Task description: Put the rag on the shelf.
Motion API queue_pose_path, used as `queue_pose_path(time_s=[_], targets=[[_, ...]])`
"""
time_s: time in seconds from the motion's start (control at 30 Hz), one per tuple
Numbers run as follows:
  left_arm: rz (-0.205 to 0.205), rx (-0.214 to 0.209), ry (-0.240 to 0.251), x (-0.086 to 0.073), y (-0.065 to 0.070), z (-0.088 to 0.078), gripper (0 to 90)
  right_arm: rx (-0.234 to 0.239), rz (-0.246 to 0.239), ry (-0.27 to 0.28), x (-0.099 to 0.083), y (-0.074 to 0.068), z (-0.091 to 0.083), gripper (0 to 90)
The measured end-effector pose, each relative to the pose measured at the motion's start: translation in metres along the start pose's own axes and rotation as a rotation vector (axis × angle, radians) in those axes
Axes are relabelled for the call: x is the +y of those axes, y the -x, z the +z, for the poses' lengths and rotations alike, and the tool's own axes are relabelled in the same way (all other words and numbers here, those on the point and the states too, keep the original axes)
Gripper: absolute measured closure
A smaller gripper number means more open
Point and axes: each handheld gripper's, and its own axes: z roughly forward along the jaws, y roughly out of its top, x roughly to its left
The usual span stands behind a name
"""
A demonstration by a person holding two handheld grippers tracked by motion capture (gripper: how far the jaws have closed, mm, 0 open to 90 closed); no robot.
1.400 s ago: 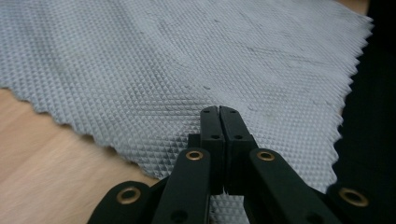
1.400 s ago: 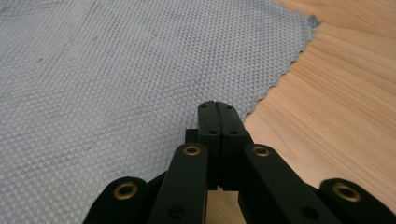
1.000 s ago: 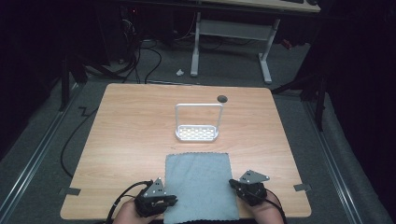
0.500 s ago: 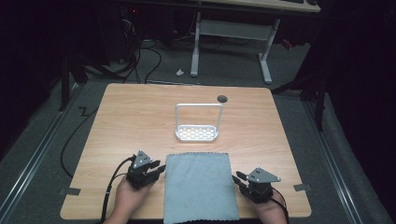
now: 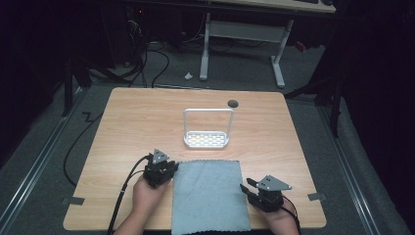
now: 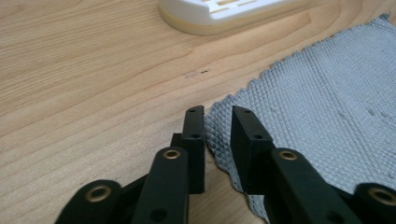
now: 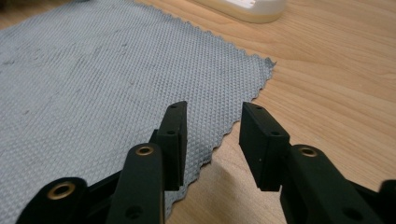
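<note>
status: early stage, judged from the lay of things. the grey cloth [image 5: 209, 196] lies flat and fully spread on the near middle of the wooden table [image 5: 122, 117], with no fold, lift or crease in it. both grippers are placed at its side edges and neither grips anything; the grasp, and whatever follows, is all left to do.

item 1, left gripper [image 5: 159, 170]: black, two flat-faced rectangular jaws with brass-coloured pins at the joints, a grey three-cornered plate on top, a black cable trailing off behind. jaws parted by a narrow gap, empty, straddling the cloth's left edge near its far-left corner [image 6: 219, 105].

item 2, right gripper [image 5: 250, 189]: same make. jaws parted wider, empty, set over the cloth's right edge [image 7: 219, 140], with the far-right corner ahead of them.

item 3, grey cloth: rectangular, thin, soft-looking; fine waffle or diamond weave, zigzag pinked edges, a few faint marks on the surface. matte.

item 4, wooden table: pale, smooth top with long straight grain and rounded corners; a small dark round hole [image 5: 233, 103] near the far edge.

item 5, white rack [image 5: 206, 139]: beyond the cloth, apart from it; a low oval plastic base with slotted openings, and a thin upright rectangular loop of a frame rising from it. hard, glossy.
</note>
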Motion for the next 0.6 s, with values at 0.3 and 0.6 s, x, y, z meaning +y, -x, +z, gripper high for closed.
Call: queue_pose_path(time_s=[0.3,0.6], targets=[[-0.014,-0.027,-0.006,0.001,-0.002,0.002,87.8,-0.043,0.081,-0.035,0.024,0.012,0.030,62.5],[-0.011,-0.036,-0.007,0.001,-0.002,0.002,88.3,-0.078,0.131,-0.085,0.041,0.036,0.072,63.0]])
